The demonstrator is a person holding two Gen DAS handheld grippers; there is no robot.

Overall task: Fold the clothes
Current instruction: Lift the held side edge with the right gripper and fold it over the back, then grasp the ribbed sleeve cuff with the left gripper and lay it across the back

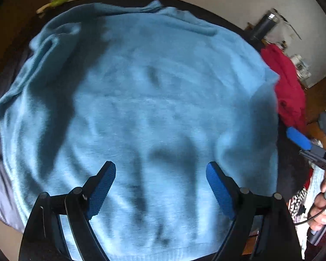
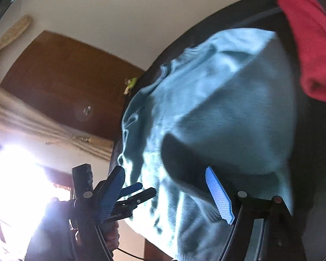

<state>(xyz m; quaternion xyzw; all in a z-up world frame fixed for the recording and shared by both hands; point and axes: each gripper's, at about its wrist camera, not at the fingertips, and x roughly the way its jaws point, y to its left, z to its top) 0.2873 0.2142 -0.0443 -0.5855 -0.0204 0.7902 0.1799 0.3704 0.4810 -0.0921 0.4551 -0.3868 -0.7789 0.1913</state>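
A light blue sweater (image 1: 145, 100) lies spread on a dark surface (image 1: 291, 169), hem nearest me, and fills most of the left wrist view. Its right side (image 2: 239, 113) is folded inward along a slanted crease. My left gripper (image 1: 162, 184) hovers open over the hem area with nothing between its blue pads. My right gripper (image 2: 166, 193) is open too, over the sweater's lower right part, and holds nothing. The right gripper (image 1: 304, 148) also shows at the edge of the left wrist view, held by a hand (image 1: 321, 208). The left gripper (image 2: 141, 190) shows in the right wrist view.
A red garment (image 1: 289, 87) is heaped at the surface's right edge, beside the sweater. A green object (image 1: 56, 2) lies at the far left corner. A black bottle (image 1: 263, 26) and clutter stand beyond. A brown door (image 2: 65, 82) and a bright window (image 2: 10, 184) are behind.
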